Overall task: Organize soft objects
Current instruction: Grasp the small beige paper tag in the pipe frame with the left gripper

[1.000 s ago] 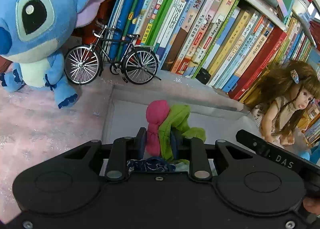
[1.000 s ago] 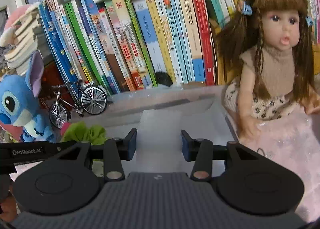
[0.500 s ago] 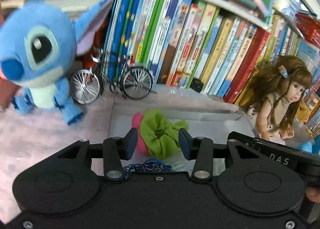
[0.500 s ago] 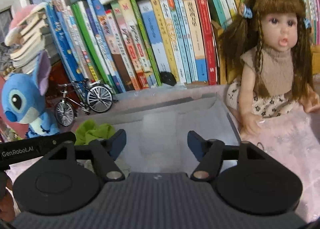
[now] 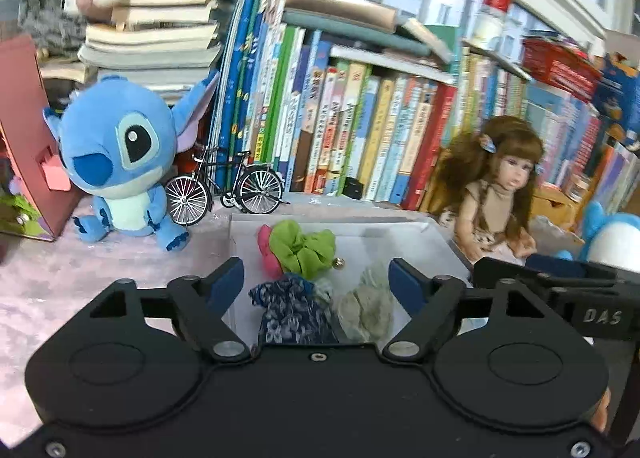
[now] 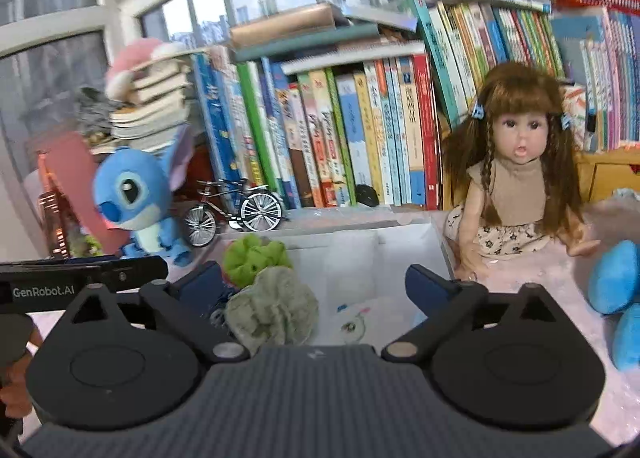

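Crinkly green scrunchie (image 5: pixel 303 248) | dark floral, perhaps fabric | both grippers' fingers opening, empty

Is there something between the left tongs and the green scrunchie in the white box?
Yes. In the left wrist view, the dark blue floral scrunchie lies in the white box nearer to the opening left tongs than the green scrunchie behind it. Nothing is gripped.

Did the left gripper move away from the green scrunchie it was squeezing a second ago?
Yes. The left gripper let go and backed off; its jaws are opening with nothing pinched. The green scrunchie now lies in the white box, farther from the gripper.
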Demonstrator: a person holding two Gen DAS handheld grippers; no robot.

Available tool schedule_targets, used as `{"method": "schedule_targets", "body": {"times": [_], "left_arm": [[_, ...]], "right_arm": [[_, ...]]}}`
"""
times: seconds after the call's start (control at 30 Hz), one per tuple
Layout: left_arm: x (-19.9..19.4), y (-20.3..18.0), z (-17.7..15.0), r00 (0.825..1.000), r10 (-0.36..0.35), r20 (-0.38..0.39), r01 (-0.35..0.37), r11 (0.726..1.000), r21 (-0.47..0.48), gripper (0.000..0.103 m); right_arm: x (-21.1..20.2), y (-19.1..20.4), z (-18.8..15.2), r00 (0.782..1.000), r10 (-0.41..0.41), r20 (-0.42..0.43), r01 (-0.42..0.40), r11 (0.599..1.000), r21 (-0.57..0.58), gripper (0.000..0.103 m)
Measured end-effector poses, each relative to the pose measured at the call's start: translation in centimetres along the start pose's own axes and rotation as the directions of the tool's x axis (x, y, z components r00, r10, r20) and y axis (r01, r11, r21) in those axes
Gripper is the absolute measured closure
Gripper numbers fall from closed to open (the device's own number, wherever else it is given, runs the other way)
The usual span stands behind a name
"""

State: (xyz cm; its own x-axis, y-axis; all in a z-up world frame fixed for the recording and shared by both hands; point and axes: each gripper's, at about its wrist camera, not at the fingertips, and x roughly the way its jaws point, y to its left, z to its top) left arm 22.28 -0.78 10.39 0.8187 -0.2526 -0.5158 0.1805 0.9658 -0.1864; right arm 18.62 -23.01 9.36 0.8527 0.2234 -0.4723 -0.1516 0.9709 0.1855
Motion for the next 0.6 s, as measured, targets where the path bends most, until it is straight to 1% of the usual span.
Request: {"method": "schedule_targets", "body": {"times": [0.07,0.23,0.43,0.6], "left_arm": [[-1.5,-0.2,-0.9,1.0,-0.009,0.014,0.009,1.0,0.017,0.023],[-4.9,-0.2,-3.6,0.999,-0.033,0.028,0.032,0.999,0.021,0.022],[-8.2,-0.1,-7.3,0.998,-0.049,0.05,0.048,0.999,0.022,0.022],[-10.8,-0.5,-10.5,0.997,-0.049,0.06,0.047,0.998,0.039,0.022]], "right_arm": [[-1.6,0.3,-0.8,1.0,0.012,0.018,-0.012,1.0,-0.012,0.0],[-4.8,0.7,-3.6,0.998,0.039,0.04,-0.038,0.999,-0.015,0.0],[-7.7,1.3,-7.6,0.998,0.021,0.057,-0.019,0.999,-0.031,0.0],[-9.5,2.0,-9.9,0.998,-0.012,0.068,0.015,0.999,-0.046,0.0]]}}
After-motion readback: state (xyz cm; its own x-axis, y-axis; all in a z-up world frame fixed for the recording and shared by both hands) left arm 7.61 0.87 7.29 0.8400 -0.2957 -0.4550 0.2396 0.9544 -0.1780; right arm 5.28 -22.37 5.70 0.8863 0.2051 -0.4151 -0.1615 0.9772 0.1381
